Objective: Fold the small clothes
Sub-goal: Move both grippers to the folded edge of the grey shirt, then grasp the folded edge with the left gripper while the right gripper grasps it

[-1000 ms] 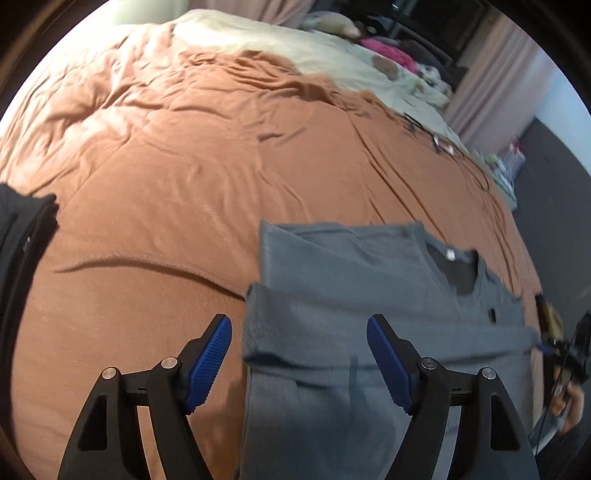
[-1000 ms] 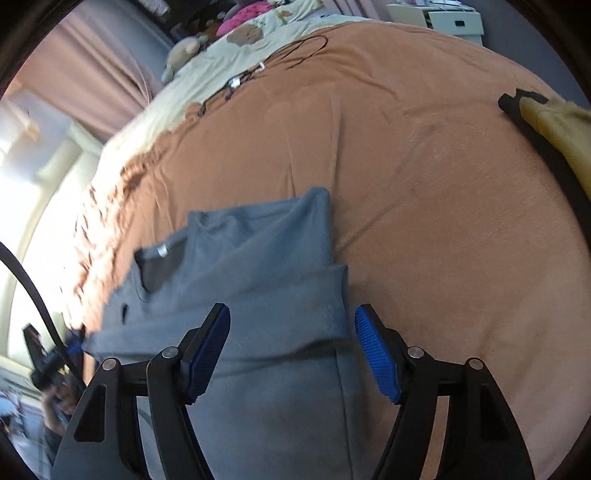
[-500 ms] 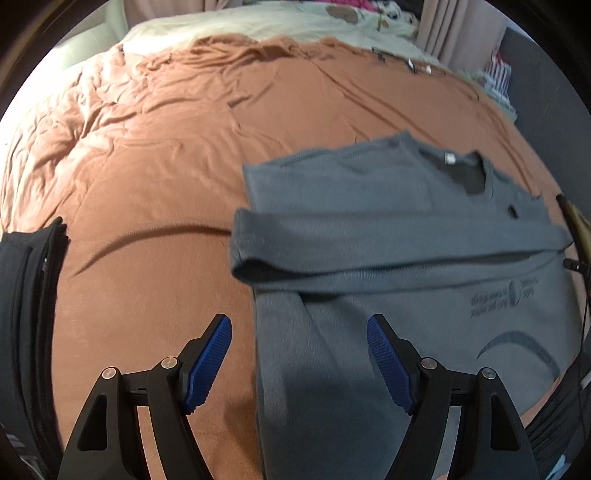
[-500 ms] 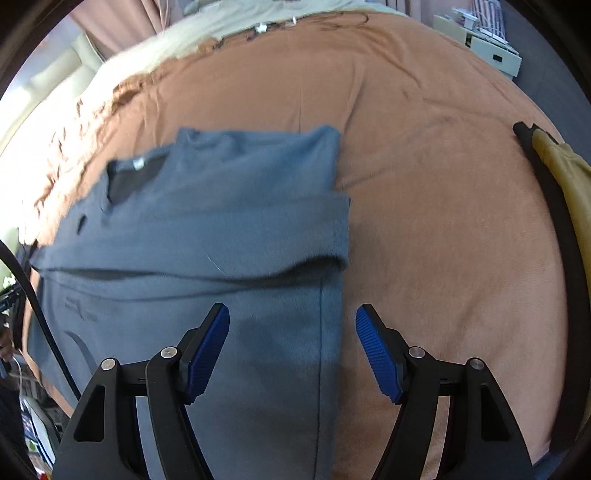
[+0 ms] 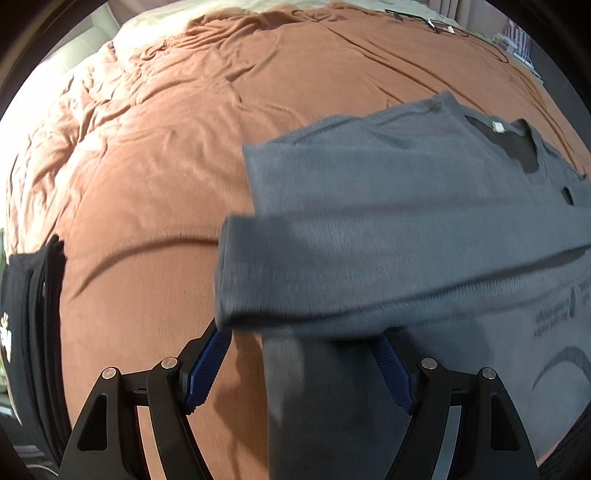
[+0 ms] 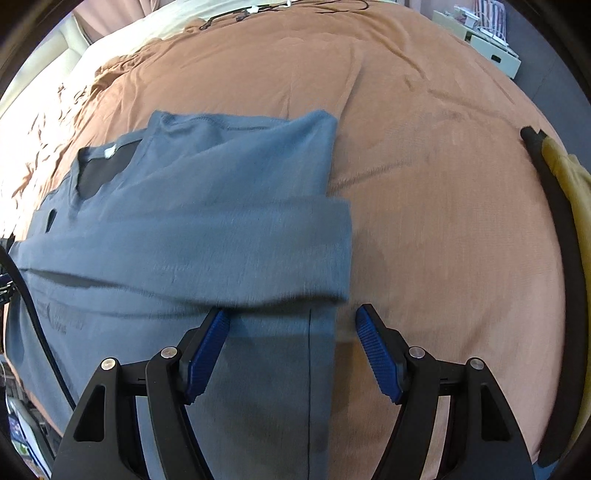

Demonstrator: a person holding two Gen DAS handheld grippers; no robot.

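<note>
A grey-blue long-sleeved shirt [image 5: 388, 192] lies flat on the brown bed cover [image 5: 155, 177], collar towards the far side. Both sleeves are folded across the chest, forming a band [image 5: 332, 273]. My left gripper [image 5: 299, 365] is open, low over the shirt's left edge, its blue fingers straddling the band's end, which hides the fingertips. In the right wrist view the same shirt [image 6: 207, 192] lies on the cover [image 6: 443, 184]. My right gripper [image 6: 291, 325] is open, straddling the shirt's right side edge just below the folded sleeve end. Neither holds cloth.
A stack of black folded clothes [image 5: 33, 332] lies at the left edge. A black and yellow garment [image 6: 565, 206] lies on the bed's right side. Cables [image 5: 439, 27] lie on the far part, with a white cabinet [image 6: 491, 48] beyond.
Both grippers have moved back towards the near side and dropped lower over the shirt's side edges. The shirt has not shifted. Both stay open.
</note>
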